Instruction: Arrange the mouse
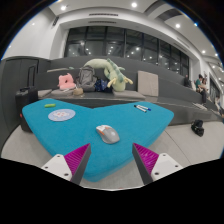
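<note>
1. The gripper point(112, 158) hangs above the near edge of a teal desk point(60, 135), its two fingers spread well apart with nothing between them; the pink pads point(78, 157) face inward across an empty gap
2. The mouse point(107, 133), grey and oval, lies on the desk just ahead of the fingers and roughly in line with the gap, a little toward the left finger; it rests on the surface, not touched
3. The wide stance of the jaws looks like readiness for a straddling grasp of the mouse, judging by the task
4. A round pale disc point(61, 115) lies toward the left side of the desk, and a small flat item point(142, 107) sits near the far right edge; what either one is cannot be made out
5. Beyond the far edge, a pink object point(67, 82) and a pale green plush toy point(106, 73) rest on a dark counter point(40, 72), apart from the task
6. Hard to tell: which way the mouse points, whether it has a cable, and where it is meant to end up; the near corner of the desk is hidden behind the fingers
</note>
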